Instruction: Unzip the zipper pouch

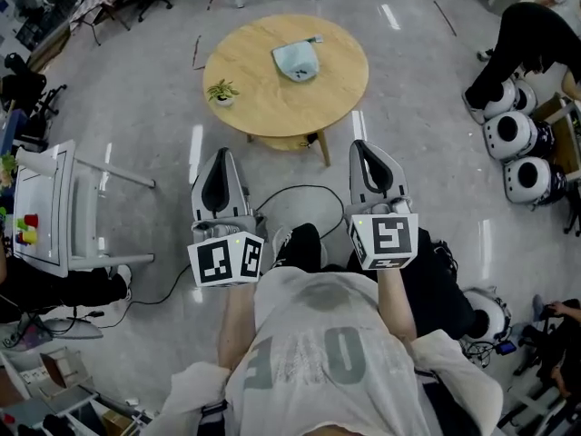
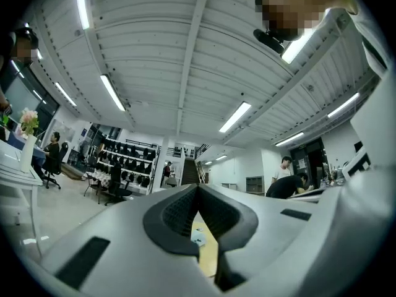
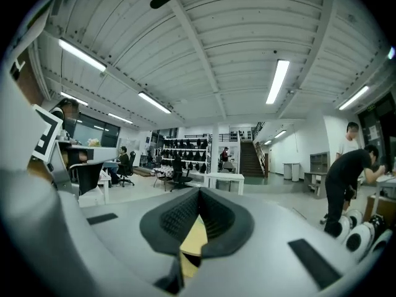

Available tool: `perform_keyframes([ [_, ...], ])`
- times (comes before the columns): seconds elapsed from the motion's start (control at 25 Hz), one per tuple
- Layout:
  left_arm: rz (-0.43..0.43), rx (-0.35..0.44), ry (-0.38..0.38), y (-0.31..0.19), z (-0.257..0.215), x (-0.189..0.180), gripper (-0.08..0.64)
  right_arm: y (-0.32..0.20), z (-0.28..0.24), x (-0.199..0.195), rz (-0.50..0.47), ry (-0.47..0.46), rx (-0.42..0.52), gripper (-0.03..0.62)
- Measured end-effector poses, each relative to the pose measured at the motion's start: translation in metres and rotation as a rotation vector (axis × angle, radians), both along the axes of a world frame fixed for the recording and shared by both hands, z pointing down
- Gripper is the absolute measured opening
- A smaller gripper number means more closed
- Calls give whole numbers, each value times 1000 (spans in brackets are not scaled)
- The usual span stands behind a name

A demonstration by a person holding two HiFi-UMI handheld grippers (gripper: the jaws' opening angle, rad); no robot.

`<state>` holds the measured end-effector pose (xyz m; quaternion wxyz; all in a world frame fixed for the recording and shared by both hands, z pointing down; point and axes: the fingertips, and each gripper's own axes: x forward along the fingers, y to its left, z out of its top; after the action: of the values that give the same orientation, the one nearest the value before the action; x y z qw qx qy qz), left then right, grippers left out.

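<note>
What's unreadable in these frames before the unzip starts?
- Head view: pouch too small; zipper open or shut can't be told.
- Left gripper view: shut jaws block all but a sliver of pouch and table.
- Right gripper view: shut jaws hide the pouch; only a table strip shows.

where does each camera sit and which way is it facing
head view: on the person's head, steeply down at the round table and zipper pouch; torso, left gripper, right gripper show
left gripper view: on that gripper, forward across the room; shut jaws show
right gripper view: likewise, its own shut jaws
shared: all three catch the table
</note>
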<state>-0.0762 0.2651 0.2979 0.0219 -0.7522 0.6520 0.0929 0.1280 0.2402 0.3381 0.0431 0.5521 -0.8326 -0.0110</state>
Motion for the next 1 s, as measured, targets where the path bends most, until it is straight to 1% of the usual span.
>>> perform_keyframes([
  [0.16,-18,-27,14,-11,12,-8,26,-7,12,-7,-23,2,-32,29],
  [0.4,-15,-24,27,-53,17,-10,27,-43,22,-14,-36,42,-48,29],
  [0.8,38,-38,58,-165,17,-6,26,-144,15,-15,-7,81,-61,29],
  [1.0,49,-39,74,-231,16,-21,26,-210,9,-35,-10,114,-71,29],
])
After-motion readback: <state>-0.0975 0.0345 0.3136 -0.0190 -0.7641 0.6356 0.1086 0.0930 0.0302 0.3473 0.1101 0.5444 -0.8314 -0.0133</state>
